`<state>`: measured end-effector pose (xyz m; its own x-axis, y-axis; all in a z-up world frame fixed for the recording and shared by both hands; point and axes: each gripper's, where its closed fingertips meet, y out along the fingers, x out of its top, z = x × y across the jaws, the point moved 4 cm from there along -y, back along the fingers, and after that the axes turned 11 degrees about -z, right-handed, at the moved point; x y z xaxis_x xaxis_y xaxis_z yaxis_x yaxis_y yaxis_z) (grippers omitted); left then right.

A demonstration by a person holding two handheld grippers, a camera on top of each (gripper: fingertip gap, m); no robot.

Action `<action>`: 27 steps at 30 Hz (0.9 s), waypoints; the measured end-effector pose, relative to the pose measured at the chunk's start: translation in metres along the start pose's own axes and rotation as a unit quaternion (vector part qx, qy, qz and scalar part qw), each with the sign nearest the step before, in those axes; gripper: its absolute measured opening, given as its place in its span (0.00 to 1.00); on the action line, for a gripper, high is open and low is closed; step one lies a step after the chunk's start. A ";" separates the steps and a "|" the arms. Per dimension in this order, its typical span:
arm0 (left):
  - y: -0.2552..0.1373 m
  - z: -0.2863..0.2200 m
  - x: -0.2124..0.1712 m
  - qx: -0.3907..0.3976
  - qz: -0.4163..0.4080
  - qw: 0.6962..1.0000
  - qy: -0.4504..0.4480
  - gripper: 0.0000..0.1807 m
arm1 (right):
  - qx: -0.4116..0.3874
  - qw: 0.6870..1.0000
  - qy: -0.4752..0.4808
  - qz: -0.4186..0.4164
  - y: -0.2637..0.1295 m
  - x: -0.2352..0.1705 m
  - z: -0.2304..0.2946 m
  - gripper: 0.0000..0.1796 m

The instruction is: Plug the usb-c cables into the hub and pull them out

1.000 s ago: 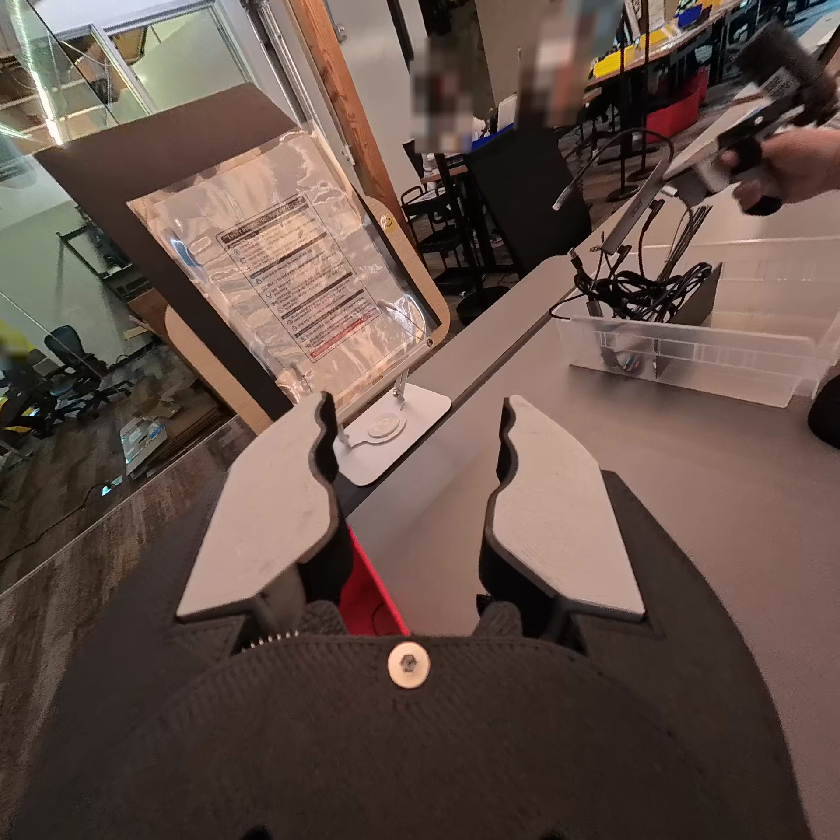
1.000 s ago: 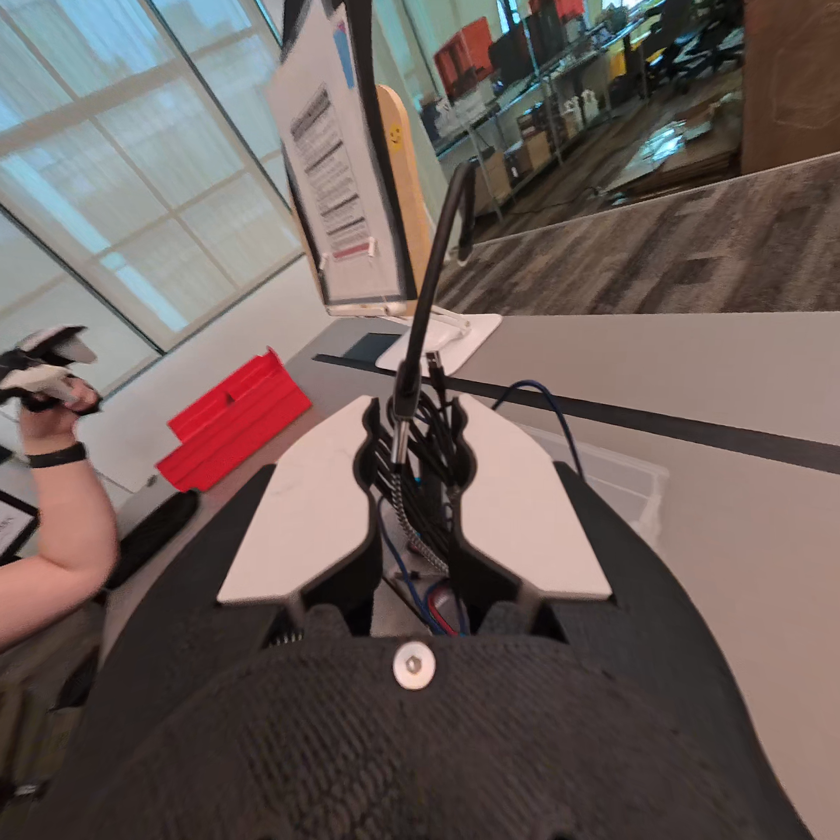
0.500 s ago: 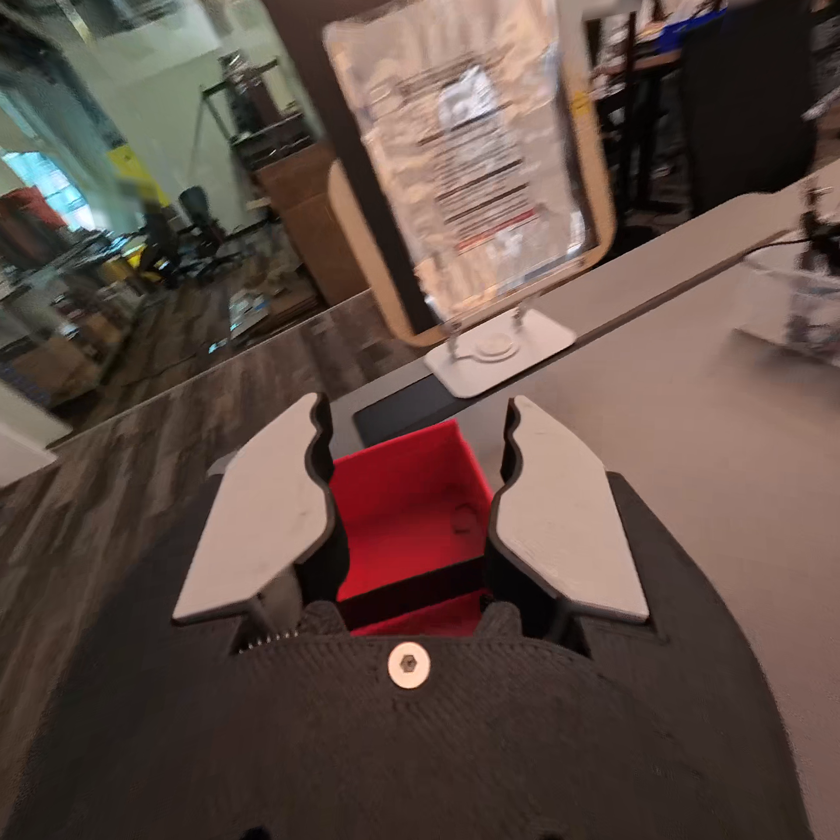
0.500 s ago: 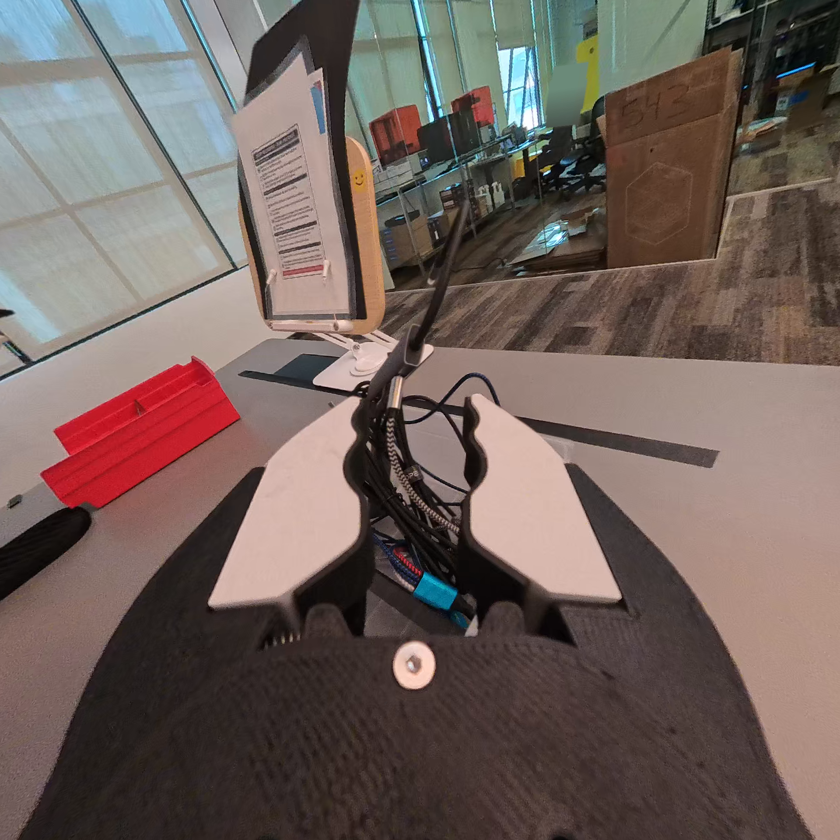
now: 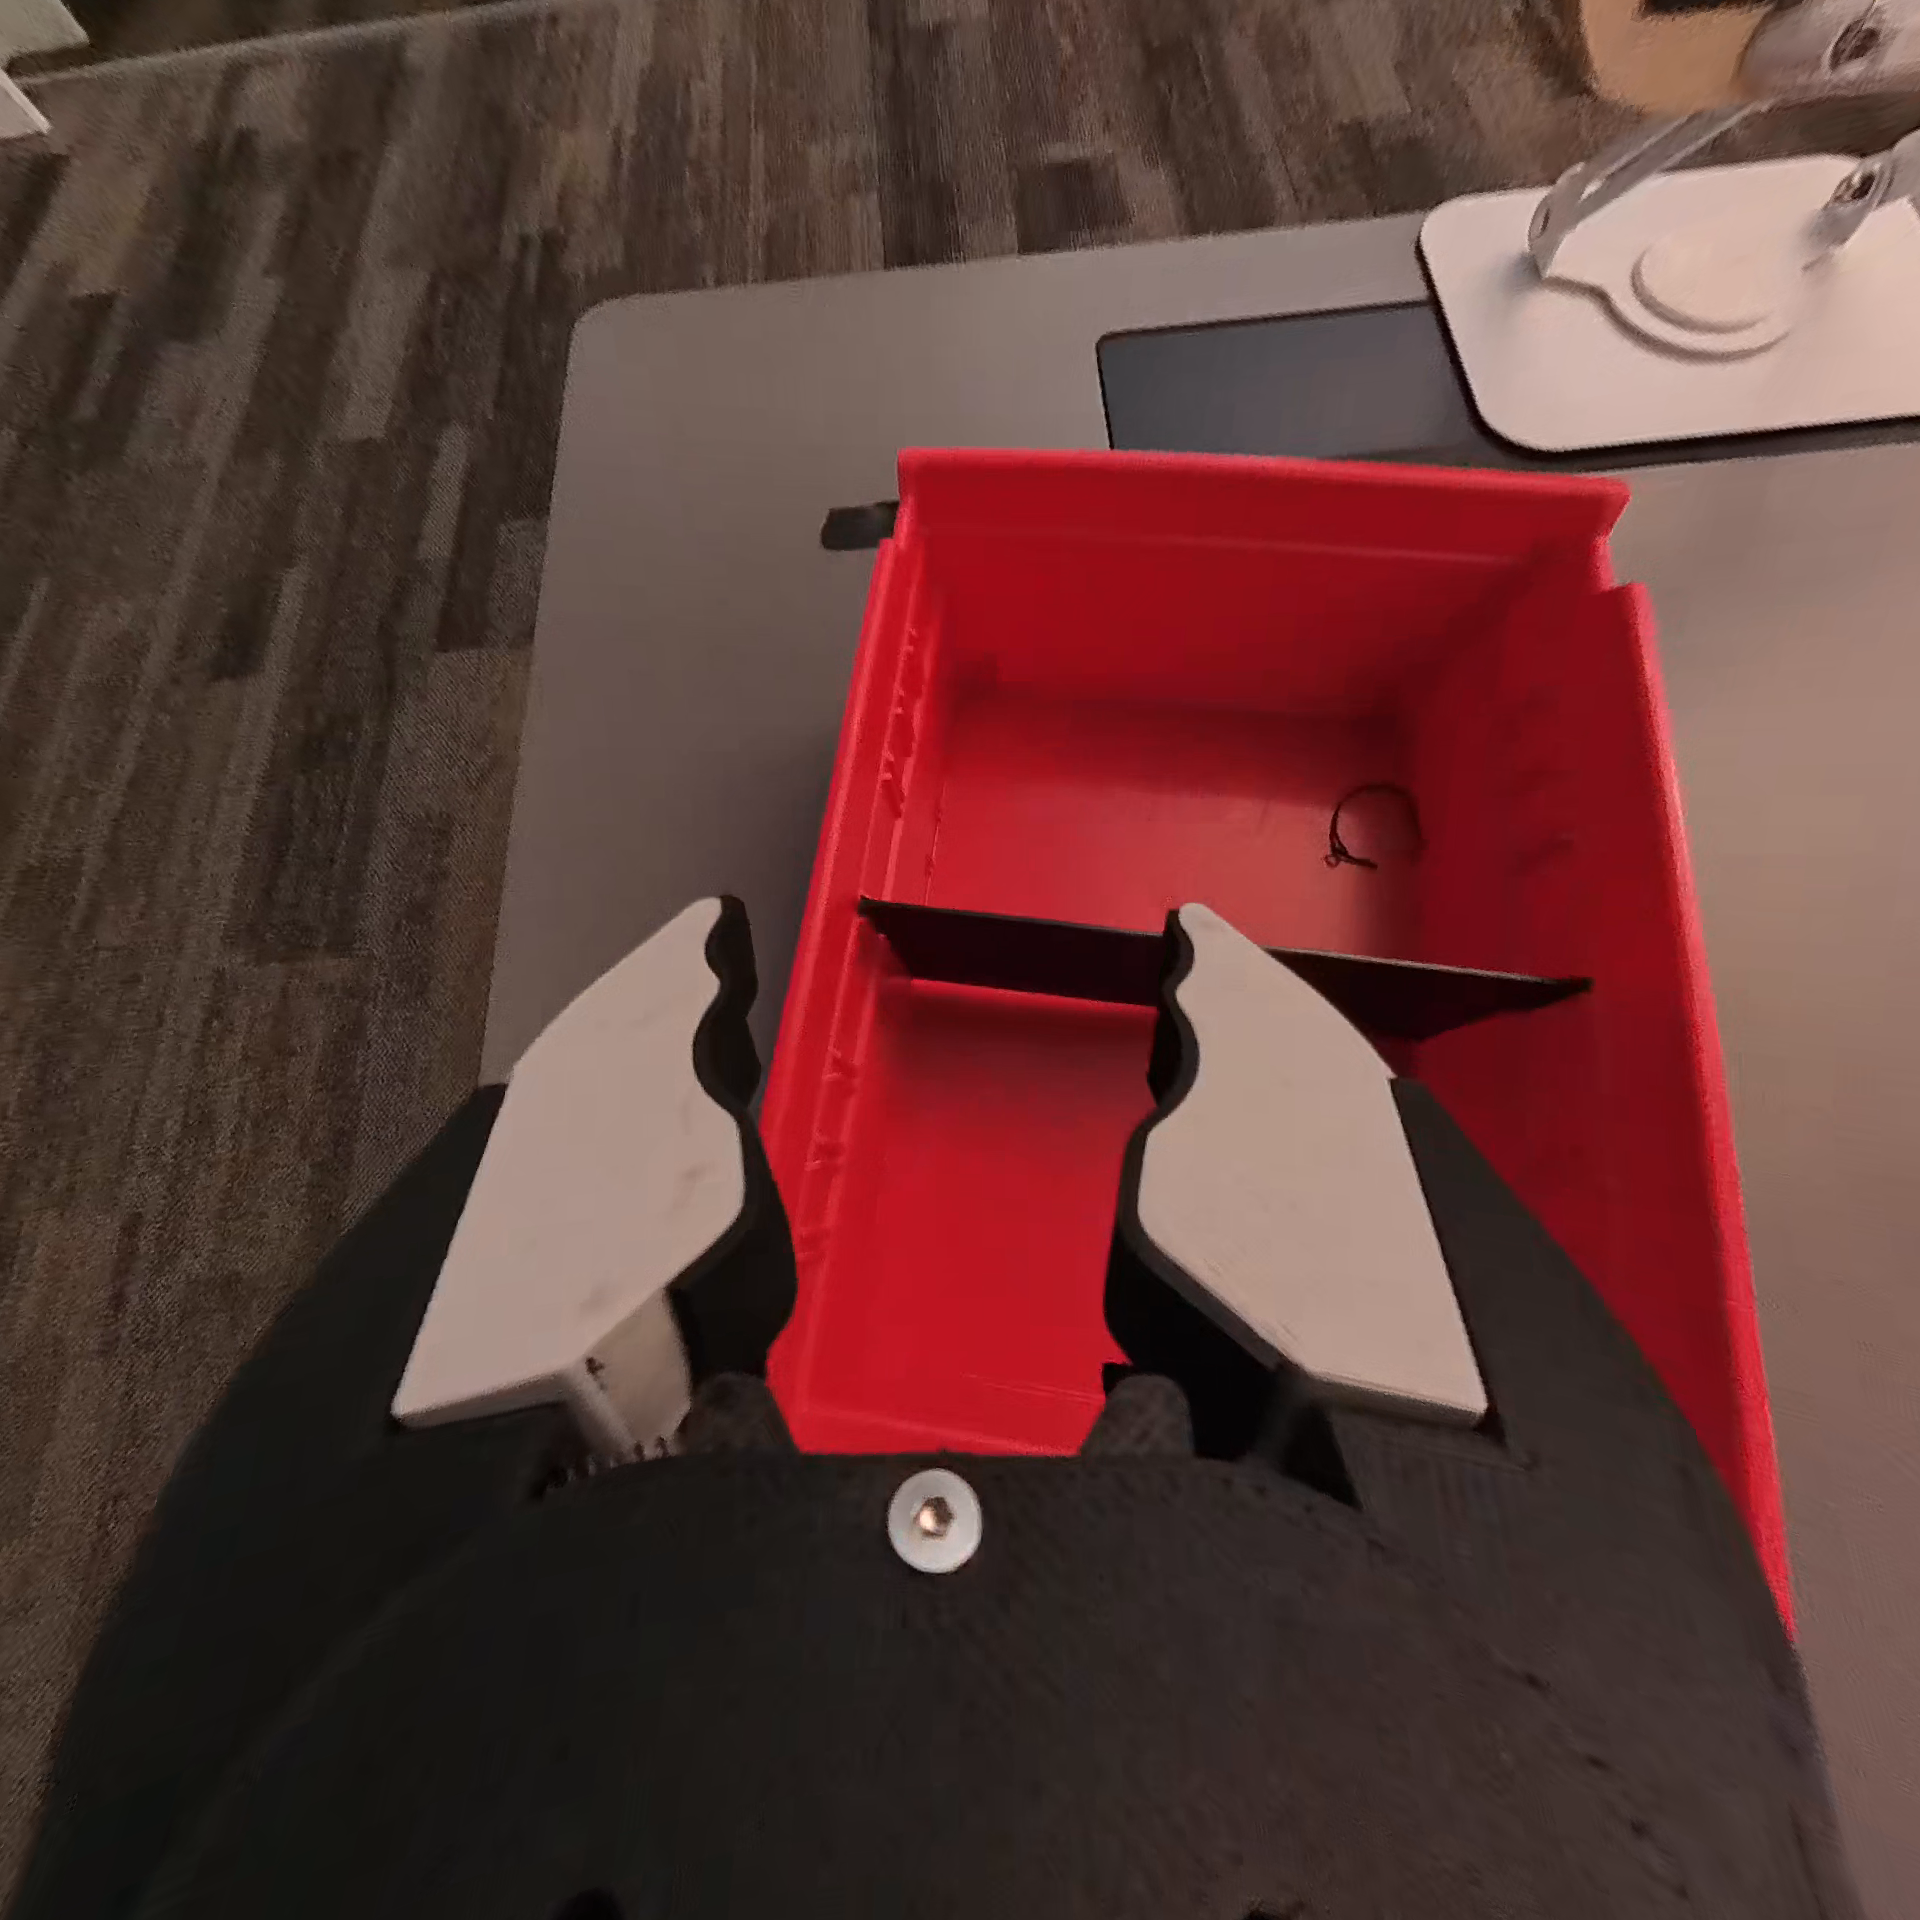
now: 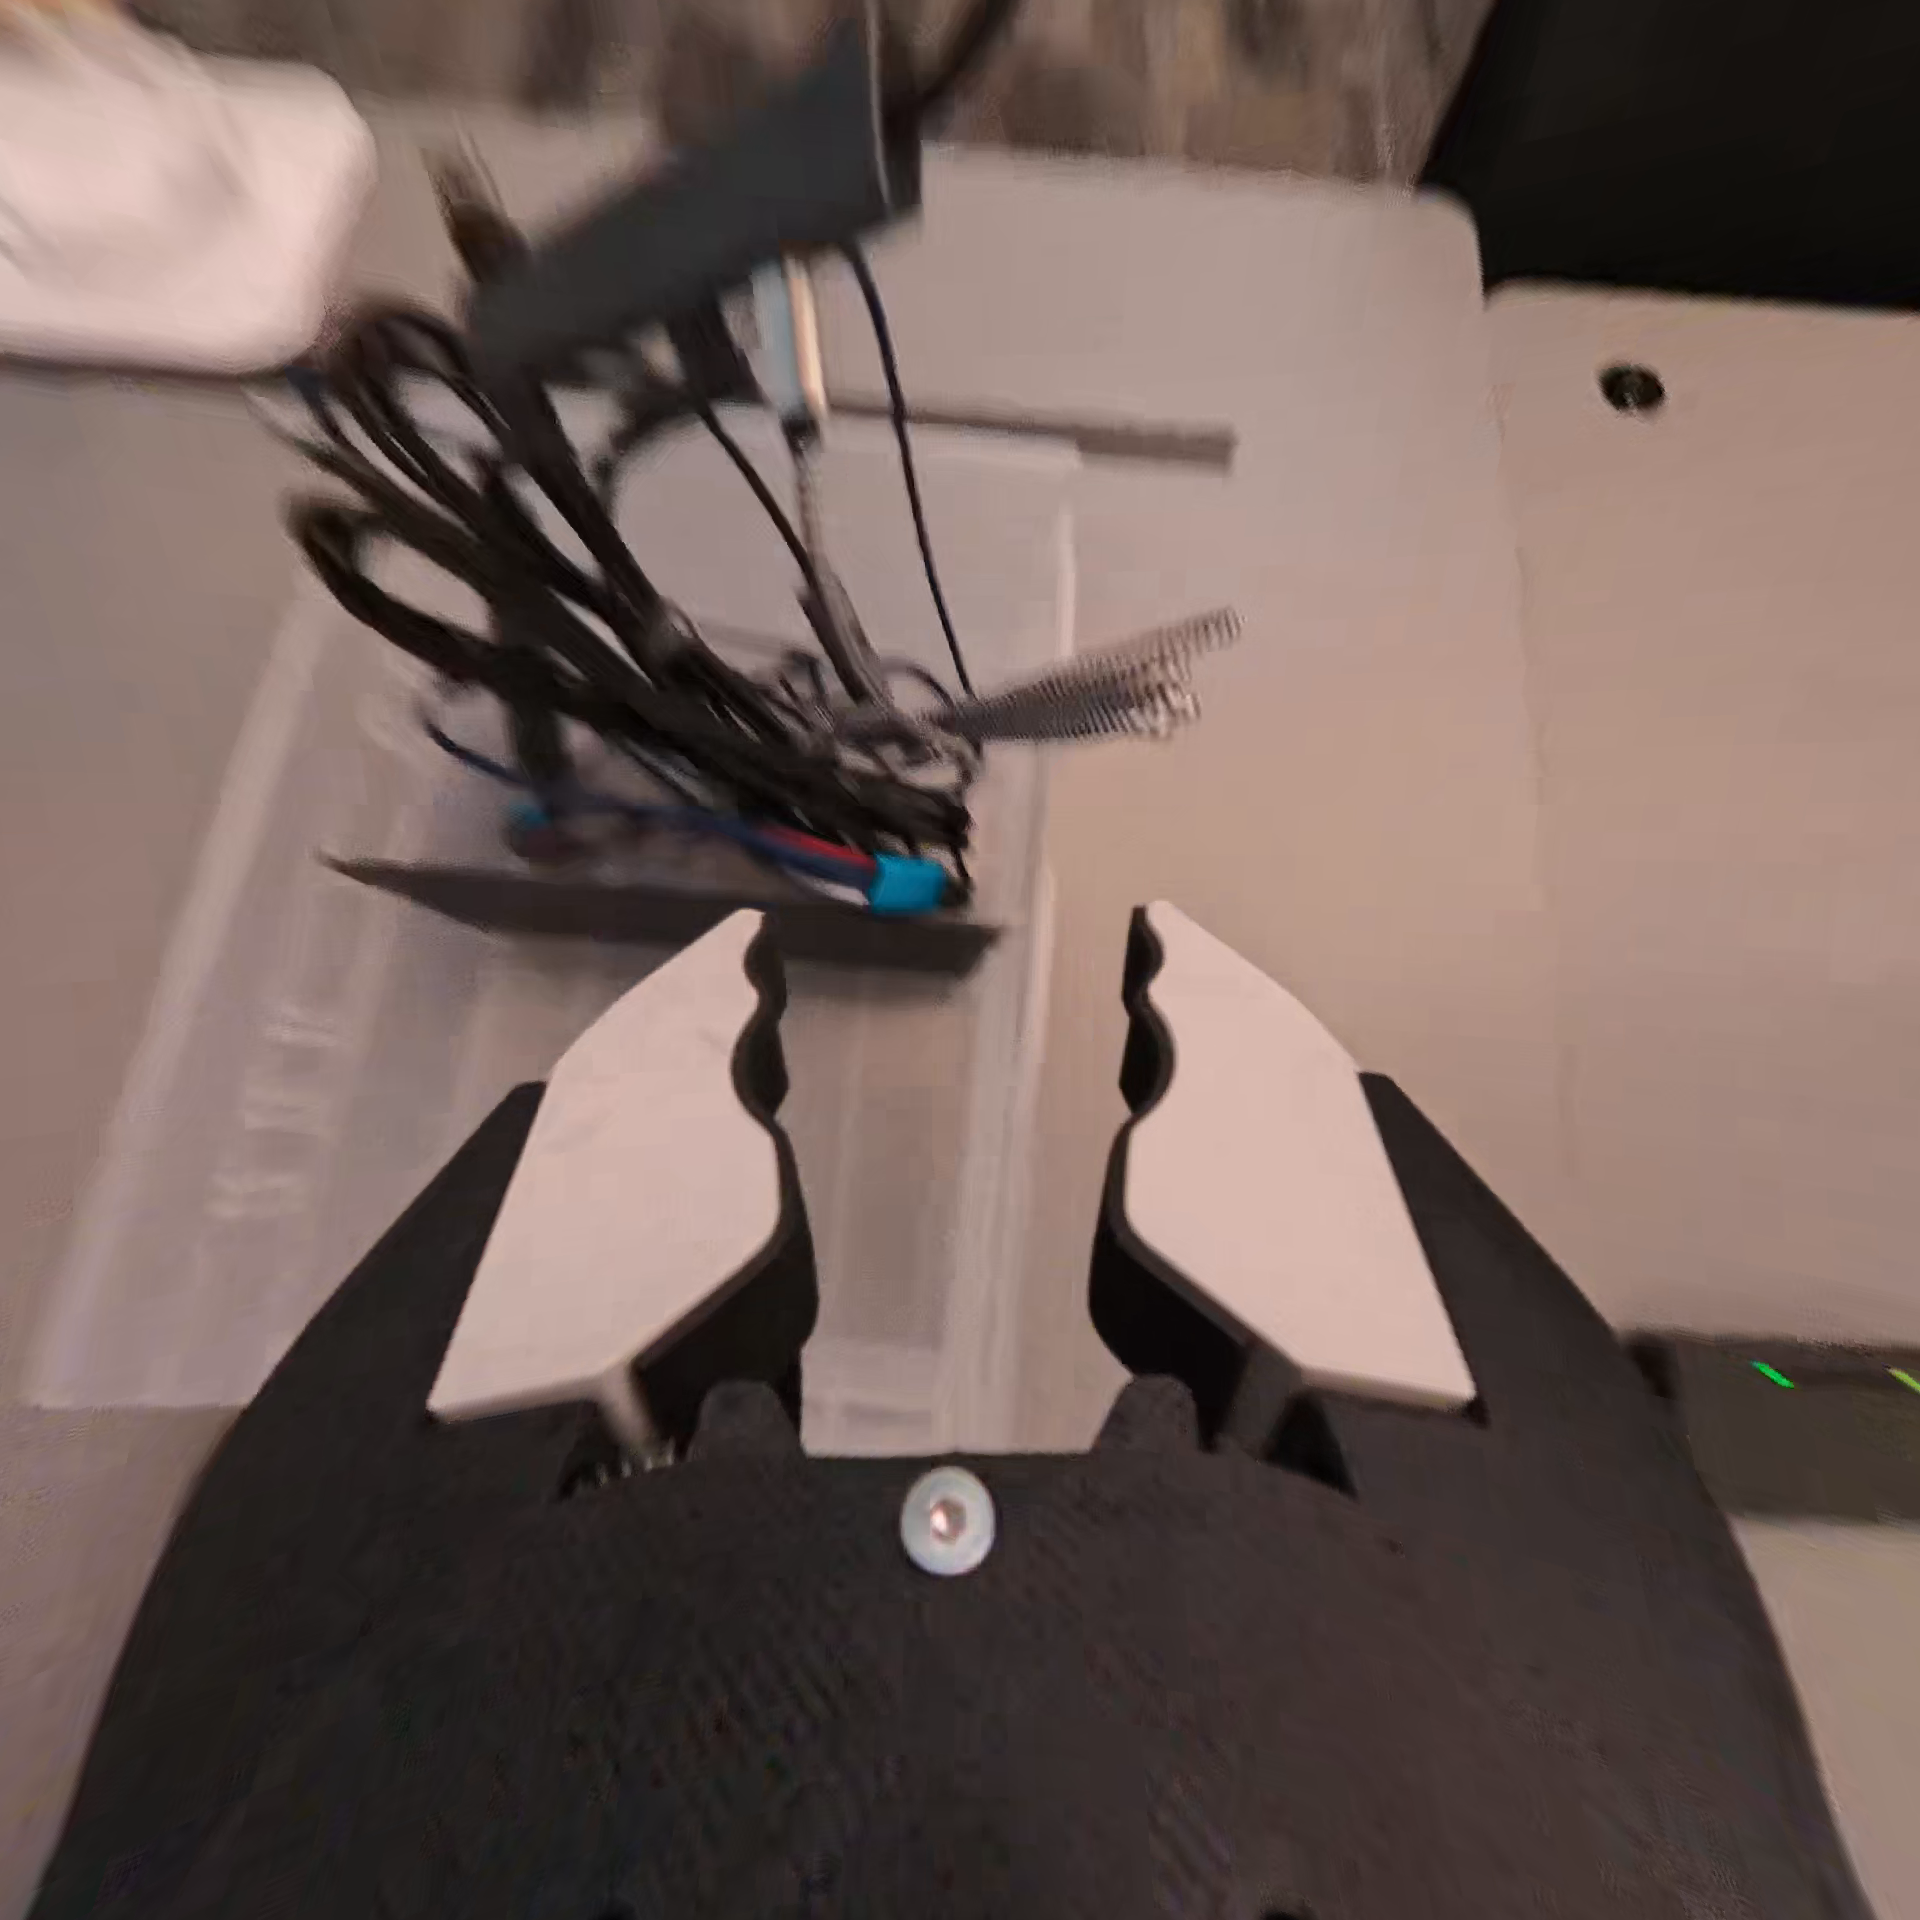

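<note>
While both grippers hang with jaws spread and empty, the cables sit heaped in a clear bin.

Left gripper [image 5: 951, 971] looks down into a red bin [image 5: 1558, 1195] on the grey counter [image 5: 675, 520], a black divider [image 5: 997, 948] crossing it just past the fingertips, a white stand base [image 5: 1662, 343] beyond. Only the right wrist view has the task's things: right gripper [image 6: 948, 951] is over the clear bin [image 6: 260, 1039], the tangle of black cables [image 6: 623, 665] just ahead, the dark hub [image 6: 717, 218] blurred and raised above them, a metal spring [image 6: 1101, 675] poking out to the right.
</note>
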<state>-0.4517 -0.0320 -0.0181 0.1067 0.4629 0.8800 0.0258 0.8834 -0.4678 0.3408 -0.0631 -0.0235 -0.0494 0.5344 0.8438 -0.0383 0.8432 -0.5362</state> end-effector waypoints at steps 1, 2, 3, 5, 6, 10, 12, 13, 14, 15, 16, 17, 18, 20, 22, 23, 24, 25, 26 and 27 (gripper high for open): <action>0.001 0.001 -0.002 0.006 0.010 1.000 0.004 0.41 | -0.019 0.999 -0.014 0.030 0.003 -0.008 -0.006 0.36; 0.001 0.002 -0.005 0.012 0.021 1.000 0.008 0.42 | -0.020 0.999 -0.016 0.045 0.007 -0.015 -0.009 0.36; 0.000 0.003 -0.008 0.016 0.033 0.999 0.009 0.42 | -0.011 0.998 -0.006 0.057 0.012 -0.022 -0.012 0.36; -0.001 0.008 -0.018 0.022 0.061 0.998 0.005 0.43 | 0.001 0.996 0.020 0.087 0.021 -0.039 -0.019 0.37; -0.001 0.012 -0.024 0.025 0.077 0.997 0.002 0.43 | 0.005 0.994 0.030 0.108 0.024 -0.049 -0.021 0.36; 0.001 0.030 -0.049 0.039 0.131 0.990 0.013 0.44 | 0.026 0.980 0.047 0.191 0.032 -0.085 -0.025 0.35; 0.004 0.037 -0.058 0.042 0.149 0.988 0.003 0.44 | 0.040 0.974 0.059 0.214 0.036 -0.093 -0.022 0.30; 0.006 0.040 -0.062 0.042 0.154 0.987 -0.005 0.43 | 0.047 0.971 0.066 0.226 0.037 -0.096 -0.019 0.27; 0.008 0.041 -0.066 0.038 0.161 0.986 -0.014 0.42 | 0.055 0.967 0.073 0.239 0.038 -0.099 -0.017 0.23; 0.009 0.042 -0.070 0.033 0.169 0.985 -0.022 0.41 | 0.065 0.962 0.080 0.252 0.039 -0.102 -0.013 0.20; 0.011 0.044 -0.075 0.032 0.179 0.983 -0.031 0.40 | 0.072 0.959 0.084 0.263 0.040 -0.104 -0.010 0.20; 0.011 0.044 -0.080 0.029 0.192 0.980 -0.044 0.38 | 0.077 0.955 0.083 0.274 0.041 -0.107 -0.008 0.19; 0.011 0.041 -0.087 0.014 0.210 0.975 -0.064 0.35 | 0.078 0.952 0.079 0.286 0.041 -0.110 -0.007 0.19; 0.009 0.031 -0.100 -0.029 0.256 0.960 -0.112 0.28 | 0.080 0.948 0.079 0.298 0.040 -0.112 -0.005 0.15; 0.006 0.029 -0.107 -0.035 0.287 0.949 -0.121 0.16 | 0.089 0.946 0.083 0.301 0.040 -0.112 -0.003 0.13; 0.004 0.025 -0.108 -0.046 0.296 0.947 -0.118 0.10 | 0.085 0.946 0.080 0.304 0.041 -0.112 -0.004 0.11; 0.002 0.020 -0.110 -0.059 0.308 0.943 -0.111 0.08 | 0.081 0.945 0.075 0.307 0.041 -0.112 -0.004 0.10; 0.001 0.015 -0.111 -0.072 0.321 0.939 -0.099 0.05 | 0.077 0.945 0.069 0.310 0.041 -0.113 -0.005 0.09; 0.000 0.007 -0.113 -0.093 0.335 0.934 -0.085 0.04 | 0.070 0.945 0.063 0.313 0.041 -0.113 -0.006 0.06; -0.001 -0.003 -0.114 -0.119 0.345 0.928 -0.070 0.04 | 0.067 0.944 0.058 0.319 0.041 -0.114 -0.006 0.04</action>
<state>-0.4608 -0.0856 -0.1185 0.0506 0.9325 0.3575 0.2197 0.3388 -0.9148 0.3510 -0.0893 -0.1412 0.0037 0.9403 0.3403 -0.1641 0.3363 -0.9273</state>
